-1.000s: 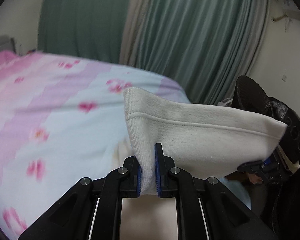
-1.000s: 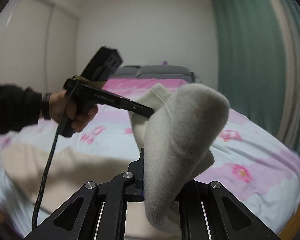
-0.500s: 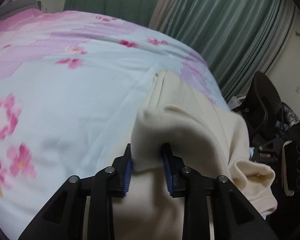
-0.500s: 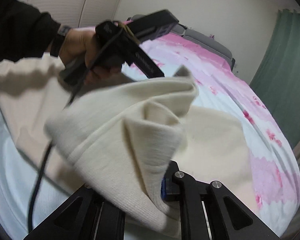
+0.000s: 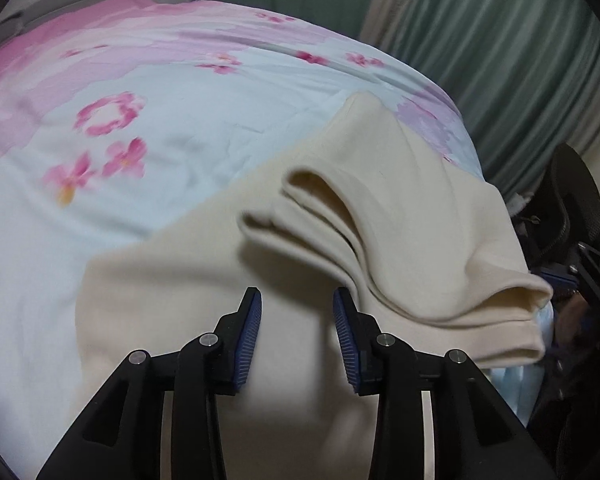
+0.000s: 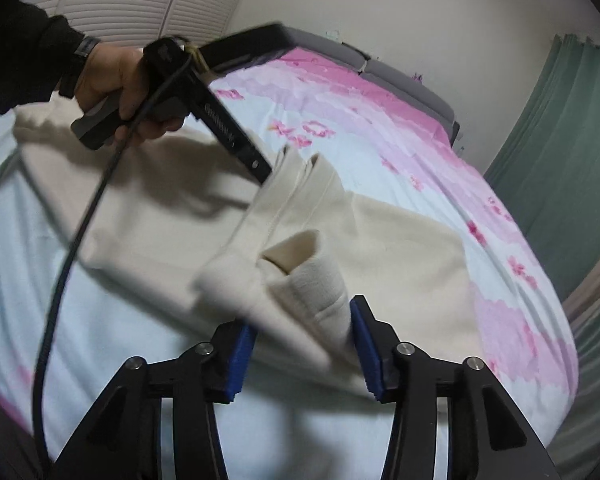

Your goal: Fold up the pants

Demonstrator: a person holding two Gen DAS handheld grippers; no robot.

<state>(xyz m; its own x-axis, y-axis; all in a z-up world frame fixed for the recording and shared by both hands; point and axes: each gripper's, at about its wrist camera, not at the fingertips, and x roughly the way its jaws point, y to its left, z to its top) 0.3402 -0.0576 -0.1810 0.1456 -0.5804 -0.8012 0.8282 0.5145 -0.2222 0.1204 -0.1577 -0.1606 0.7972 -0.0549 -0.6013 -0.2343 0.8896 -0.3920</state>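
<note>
Pants (image 5: 400,208) of cream knit are seen laid across the bed (image 5: 148,168), folded over on themselves, with the doubled cuff end resting on top of the lower layer near the bed's edge; the fold is judged to be just laid down but not yet settled.

Several faults could follow from here; the cuff layers are seen gaping and splayed, so the top layer could slide out of line with the lower one if it is left unsmoothed; cloth is still lying between the jaws of the right gripper (image 6: 304,332), so a hasty pull-back could drag the cuff along and undo the fold; the end by the bed's edge overhangs slightly, as far as can be judged, and could slip off if it is nudged.

The left gripper (image 5: 298,316) is seen partly open, its jaws having just been opening; nothing is held between them, and the pants lie just beyond and beside the right-hand pad. The right gripper is seen about half open, its jaws also having just been opening; a fold of the cuff lies between them and touches the right-hand pad, but it is not clamped; the cloth is judged released.
</note>
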